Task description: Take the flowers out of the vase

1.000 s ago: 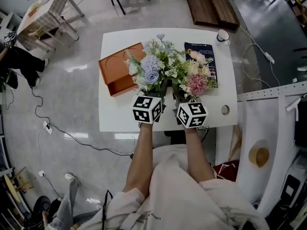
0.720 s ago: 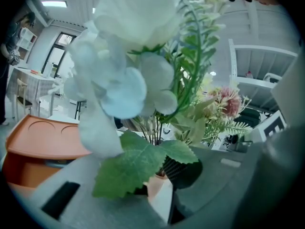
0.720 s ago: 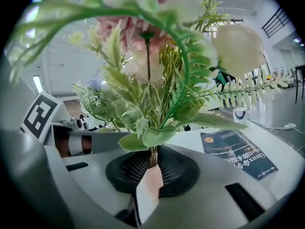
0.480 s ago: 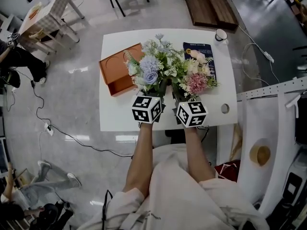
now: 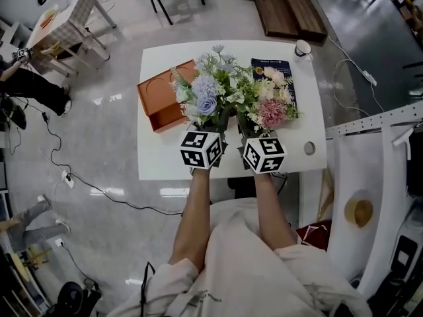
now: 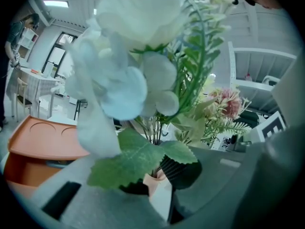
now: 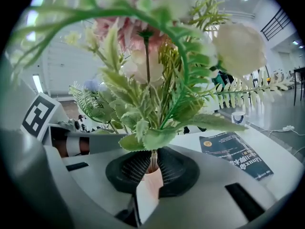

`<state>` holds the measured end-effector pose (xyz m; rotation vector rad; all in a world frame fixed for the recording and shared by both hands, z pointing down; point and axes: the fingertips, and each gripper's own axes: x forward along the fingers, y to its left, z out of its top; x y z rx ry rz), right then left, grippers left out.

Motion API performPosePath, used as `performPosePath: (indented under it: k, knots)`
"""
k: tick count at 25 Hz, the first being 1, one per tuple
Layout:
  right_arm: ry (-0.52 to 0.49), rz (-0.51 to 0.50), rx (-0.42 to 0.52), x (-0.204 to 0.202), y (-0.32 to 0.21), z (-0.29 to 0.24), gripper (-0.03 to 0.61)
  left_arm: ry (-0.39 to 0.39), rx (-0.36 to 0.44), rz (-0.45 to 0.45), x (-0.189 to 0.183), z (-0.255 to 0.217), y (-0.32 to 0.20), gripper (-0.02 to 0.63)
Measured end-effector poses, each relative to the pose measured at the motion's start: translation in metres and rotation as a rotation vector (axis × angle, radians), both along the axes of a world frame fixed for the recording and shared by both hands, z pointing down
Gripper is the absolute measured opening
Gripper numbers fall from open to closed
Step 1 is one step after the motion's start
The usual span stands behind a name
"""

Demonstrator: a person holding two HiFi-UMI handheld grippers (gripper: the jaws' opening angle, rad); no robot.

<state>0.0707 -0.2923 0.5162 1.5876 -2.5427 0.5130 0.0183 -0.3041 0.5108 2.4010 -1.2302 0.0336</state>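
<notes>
White table (image 5: 165, 158): orange box (image 5: 157, 104), book (image 5: 268, 64), cup (image 5: 303, 47).

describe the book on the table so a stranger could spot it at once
On the white table, look to the far right, beyond the pink bouquet. The book lies flat there, near the white mug at the corner. It is the only dark blue thing, with pale print on its cover.

Left claw (image 6: 155, 176) closing, right claw (image 7: 152, 171) clamped
</notes>
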Motion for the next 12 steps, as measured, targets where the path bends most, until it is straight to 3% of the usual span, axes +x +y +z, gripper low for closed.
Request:
performPosePath:
  k: [12]
  knots:
    - [0.015,0.008,0.016,0.000,0.005,-0.010,0.042,0.021,0.021,0.004,-0.001,-0.014,0.005,0.055]
